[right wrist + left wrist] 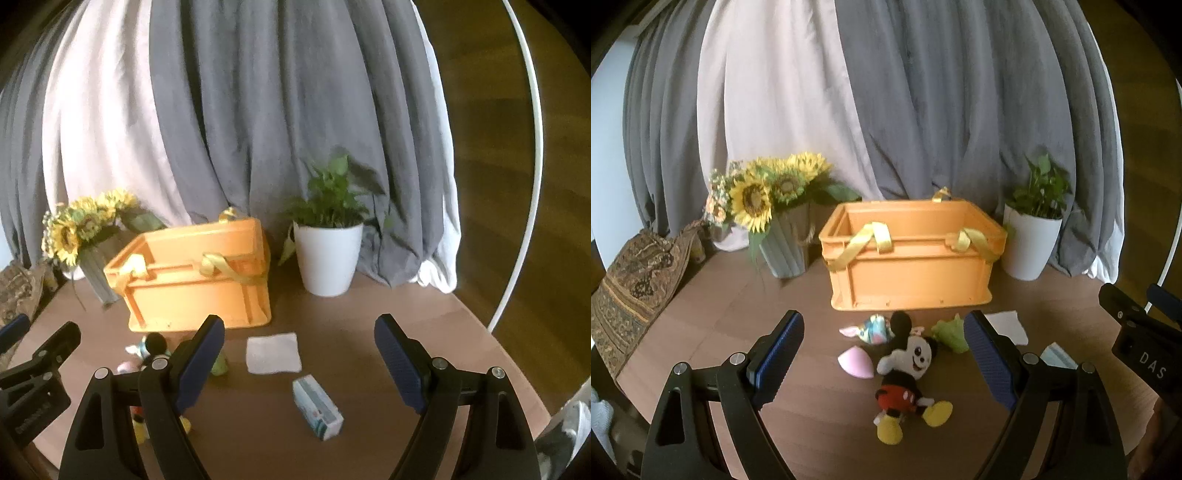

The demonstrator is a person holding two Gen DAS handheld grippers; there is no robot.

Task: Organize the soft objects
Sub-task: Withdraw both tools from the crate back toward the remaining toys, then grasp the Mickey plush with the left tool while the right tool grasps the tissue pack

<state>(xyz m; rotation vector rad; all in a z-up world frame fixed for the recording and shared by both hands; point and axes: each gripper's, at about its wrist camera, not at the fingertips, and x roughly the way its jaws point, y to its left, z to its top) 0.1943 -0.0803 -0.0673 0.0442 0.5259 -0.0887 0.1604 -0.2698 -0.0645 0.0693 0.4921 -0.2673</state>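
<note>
A Mickey Mouse plush [907, 376] lies on the brown table between my left gripper's [884, 350] open fingers. Beside it lie a pink sponge wedge [855, 363], a pastel patterned soft item [873, 328] and a green soft item [951, 332]. An orange crate [910, 254] with yellow ribbon handles stands behind them; it also shows in the right wrist view [195, 269]. My right gripper [299, 354] is open and empty above a white folded cloth [273, 352] and a tissue pack [317, 411]. The plush [155, 345] is mostly hidden behind its left finger.
A sunflower vase [775, 221] stands left of the crate, a white potted plant [328, 243] right of it. A patterned cloth [631, 295] drapes the table's left edge. Grey and white curtains hang behind. The round table's edge [498, 343] curves close on the right.
</note>
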